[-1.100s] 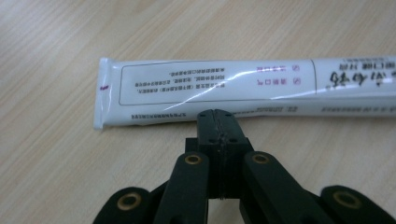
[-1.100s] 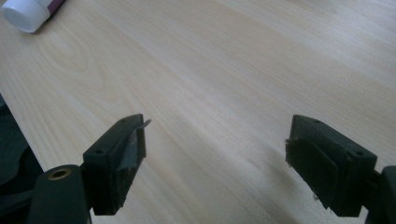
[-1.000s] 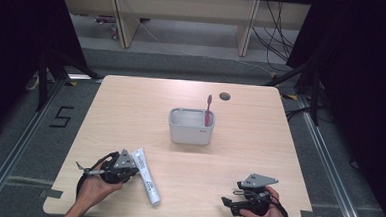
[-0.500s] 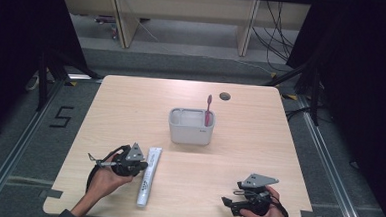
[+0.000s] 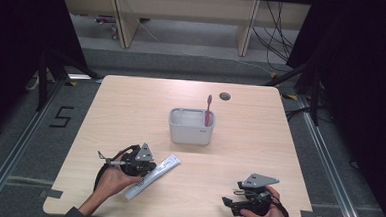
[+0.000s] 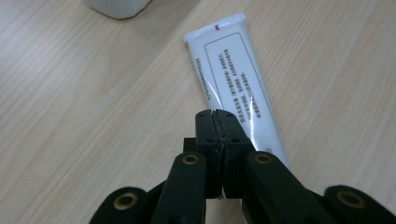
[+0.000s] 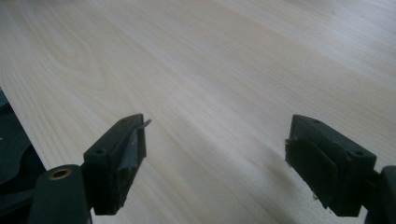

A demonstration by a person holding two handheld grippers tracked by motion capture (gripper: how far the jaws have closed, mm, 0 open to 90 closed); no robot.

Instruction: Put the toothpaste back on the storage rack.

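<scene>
While tube (image 5: 152,174) lies mid-table, right tongs (image 7: 215,158) gape.

Only thing I can actually read is a black "5" marked on the grey floor (image 5: 60,117) left of the surface. The flat white plastic tube (image 6: 238,88) has a framed block of small print, way too tiny to make out.

Table (image 5: 131,100) evenly lit from overhead, surroundings near-black; pale glare across tube (image 6: 243,88) beyond closed jaws; soft shadows beneath parted right jaws; grain slightly blurred.
</scene>
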